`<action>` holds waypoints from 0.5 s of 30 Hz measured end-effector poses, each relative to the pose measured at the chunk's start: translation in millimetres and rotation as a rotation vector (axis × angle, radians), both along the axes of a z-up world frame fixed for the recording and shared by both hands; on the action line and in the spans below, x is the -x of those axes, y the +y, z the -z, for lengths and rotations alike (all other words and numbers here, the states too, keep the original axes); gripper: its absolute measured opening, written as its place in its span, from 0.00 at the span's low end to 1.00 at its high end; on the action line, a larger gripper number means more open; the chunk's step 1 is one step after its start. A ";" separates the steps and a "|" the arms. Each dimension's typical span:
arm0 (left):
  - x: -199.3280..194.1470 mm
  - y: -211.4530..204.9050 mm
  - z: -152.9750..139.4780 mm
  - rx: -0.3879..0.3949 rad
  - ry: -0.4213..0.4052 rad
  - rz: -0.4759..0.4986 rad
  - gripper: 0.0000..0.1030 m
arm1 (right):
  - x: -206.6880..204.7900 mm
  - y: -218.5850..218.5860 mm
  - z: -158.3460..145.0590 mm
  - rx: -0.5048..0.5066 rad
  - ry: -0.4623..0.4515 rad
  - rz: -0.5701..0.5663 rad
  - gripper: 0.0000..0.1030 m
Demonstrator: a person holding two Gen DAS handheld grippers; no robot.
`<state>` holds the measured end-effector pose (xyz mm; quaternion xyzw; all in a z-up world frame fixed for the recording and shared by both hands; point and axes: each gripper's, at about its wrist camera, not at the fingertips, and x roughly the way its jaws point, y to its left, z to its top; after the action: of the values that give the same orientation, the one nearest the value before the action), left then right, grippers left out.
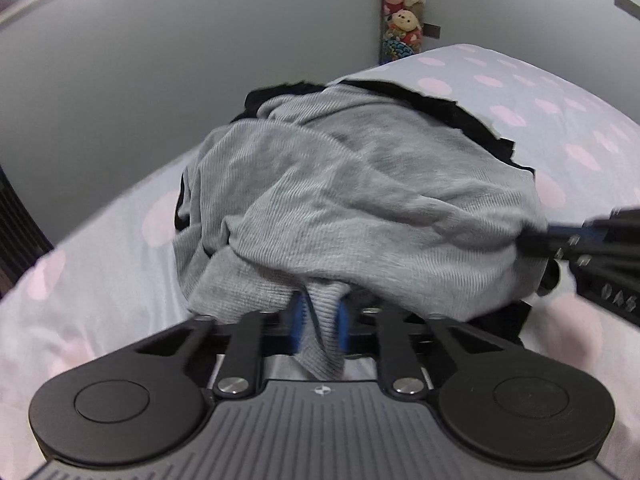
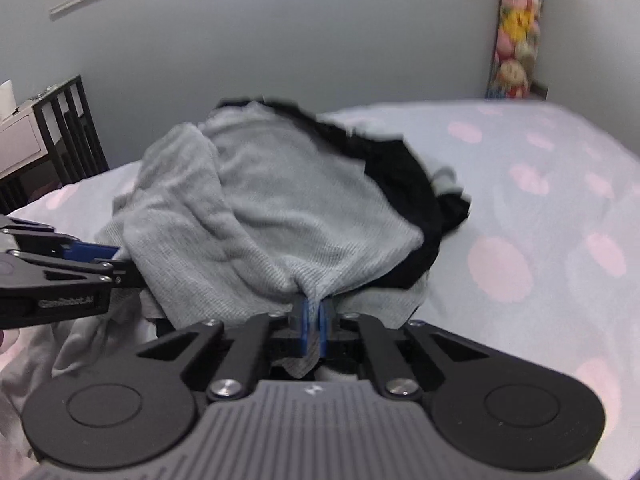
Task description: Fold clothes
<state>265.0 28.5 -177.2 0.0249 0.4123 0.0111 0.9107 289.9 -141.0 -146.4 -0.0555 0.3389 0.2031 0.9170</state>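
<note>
The left tool (image 1: pixel 320 320) is clenched on a fold of the grey ribbed garment (image 1: pixel 340 184), with the cloth pinched between its blue pads (image 1: pixel 298 322) and a strip of it hanging down behind them. The right tool (image 2: pixel 314 322) likewise grips a bunched edge of the same garment, its blue pads pressed together around the fabric. Each tool shows in the other's view, entering from the side and meeting the grey cloth at its near corner. The garment lies heaped on the bed (image 1: pixel 580 120), which is covered by a pale sheet with pink dots. It rests on top of a black piece of clothing (image 2: pixel 404 184) that shows along its far and right edges. Beyond the bed stands a grey wall, with a column of plush toys (image 1: pixel 402 8) in the far corner and a dark slatted chair (image 2: pixel 68 136) at the left.
</note>
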 end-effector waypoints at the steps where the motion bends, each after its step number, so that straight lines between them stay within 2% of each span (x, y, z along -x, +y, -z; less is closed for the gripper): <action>1: 4.7 -3.4 -5.5 0.004 -0.006 0.007 0.04 | 7.2 -3.5 -6.9 -0.002 -0.018 0.006 0.05; 3: 15.7 -10.6 -19.3 0.022 -0.022 0.022 0.04 | 21.7 -10.5 -20.7 -0.007 -0.053 0.019 0.05; 9: 62.4 -50.2 -66.2 0.142 -0.057 0.110 0.03 | 65.0 -31.5 -62.1 -0.021 -0.158 0.058 0.05; 15: 120.6 -101.9 -100.7 0.247 -0.065 0.232 0.03 | 143.0 -82.7 -94.3 -0.050 -0.188 0.200 0.05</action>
<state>144.3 -73.4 -76.5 -0.0399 0.3752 -0.1442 0.9148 146.9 -223.8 -52.1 -0.0171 0.2502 0.1128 0.9614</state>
